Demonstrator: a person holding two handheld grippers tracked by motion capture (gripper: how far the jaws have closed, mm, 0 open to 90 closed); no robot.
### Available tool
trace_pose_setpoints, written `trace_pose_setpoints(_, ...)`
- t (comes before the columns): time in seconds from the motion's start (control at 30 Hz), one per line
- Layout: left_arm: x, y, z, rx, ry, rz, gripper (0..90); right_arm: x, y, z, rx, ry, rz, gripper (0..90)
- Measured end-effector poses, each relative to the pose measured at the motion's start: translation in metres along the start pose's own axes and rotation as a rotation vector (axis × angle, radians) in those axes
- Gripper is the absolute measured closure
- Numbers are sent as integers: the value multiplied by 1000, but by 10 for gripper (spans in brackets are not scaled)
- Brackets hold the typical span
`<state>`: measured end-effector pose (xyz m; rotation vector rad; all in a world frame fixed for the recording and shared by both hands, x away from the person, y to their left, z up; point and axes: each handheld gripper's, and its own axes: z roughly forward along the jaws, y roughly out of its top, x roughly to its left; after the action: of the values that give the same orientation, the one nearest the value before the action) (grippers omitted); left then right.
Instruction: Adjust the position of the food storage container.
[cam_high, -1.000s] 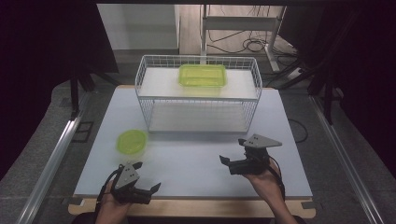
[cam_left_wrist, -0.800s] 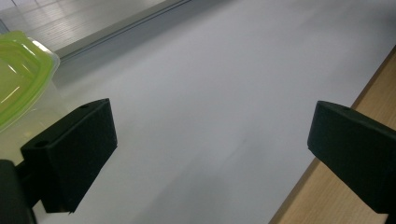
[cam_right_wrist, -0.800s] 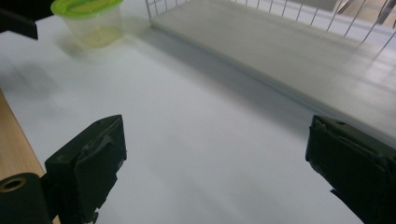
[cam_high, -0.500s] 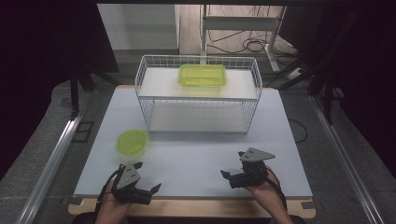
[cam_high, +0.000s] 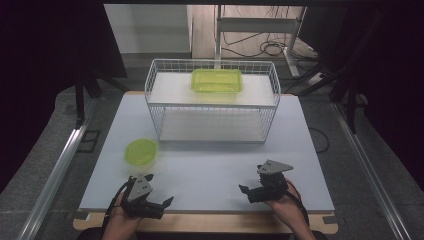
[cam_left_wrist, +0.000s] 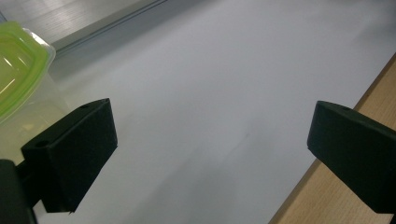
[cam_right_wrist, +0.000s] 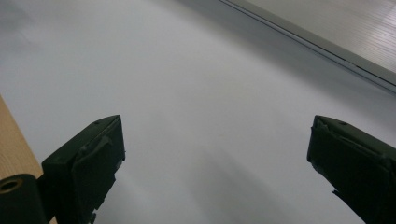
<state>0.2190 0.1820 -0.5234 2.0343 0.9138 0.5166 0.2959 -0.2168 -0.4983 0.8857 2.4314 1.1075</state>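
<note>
Two grippers rested low at the near edge of the table (cam_high: 210, 172), one in each hand. The left gripper (cam_high: 160, 205) sat at the near left corner, its jaws spread wide with bare white surface between them; in the left gripper view the pads (cam_left_wrist: 77, 149) stood far apart and held nothing. The right gripper (cam_high: 250, 192) lay near the right end of the same edge, jaws likewise wide apart and empty (its own view showed plain tabletop between them and a strip of wooden edge at one side).

Two green containers were in sight. One tub (cam_high: 140, 151), round-cornered with a green lid, stood on the table just beyond the left gripper, apart from it; in the left gripper view its lid (cam_left_wrist: 14, 65) showed at the upper left, just past one jaw and not between the two. The other, a rectangular box (cam_high: 217, 80), lay inside the basket (cam_high: 210, 122), towards its far side.

There was one basket, white wire, standing at the far middle of the table, well apart from both grippers.
</note>
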Motion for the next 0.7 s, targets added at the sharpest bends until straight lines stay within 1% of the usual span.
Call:
trace_pose_setpoints(0.13, 2, 4, -3, 12, 1, -15, 10, -2, 0, 0, 6, -9, 4, 46)
trace_pose_setpoints(0.2, 5, 6, -6, -1, -12, -33, 10, -2, 1, -1, 4, -14, 1, 46)
trace_pose_setpoints(0.27, 9, 9, -7, 3, -5, -40, 26, -1, 2, -2, 3, -18, -3, 47)
trace_pose_setpoints(0.33, 14, 11, -10, 1, 9, -30, 81, -1, 2, -3, 3, -18, -7, 47)
trace_pose_setpoints(0.4, 21, 15, -13, -3, 15, -34, 196, -1, 3, -3, 4, -15, -7, 47)
trace_pose_setpoints(0.43, 25, 17, -16, -12, -9, -37, 289, -1, 3, -3, 6, -13, -3, 48)
trace_pose_setpoints(0.47, 29, 19, -18, -22, -36, -42, 434, -1, 3, -2, 7, -3, 7, 49)
trace_pose_setpoints(0.5, 33, 21, -19, -26, -35, -46, 515, 0, 3, -2, 8, 11, 18, 49)
trace_pose_setpoints(0.53, 36, 23, -20, -20, -21, -46, 567, 0, 3, -2, 4, 26, 28, 49)
trace_pose_setpoints(0.57, 40, 25, -20, -11, -3, -41, 637, 1, 4, -2, 4, 36, 30, 50)
trace_pose_setpoints(0.6, 43, 28, -21, -2, 21, -39, 684, 2, 4, -2, 5, 40, 30, 50)
trace_pose_setpoints(0.63, 43, 28, -21, -2, 21, -39, 729, 3, 5, -2, 8, 41, 25, 51)
trace_pose_setpoints(0.67, 54, 32, -21, 15, 62, -24, 776, 4, 5, -2, 8, 45, 20, 52)
trace_pose_setpoints(0.7, 60, 34, -22, 20, 84, -22, 826, 4, 5, -1, 11, 48, 19, 53)
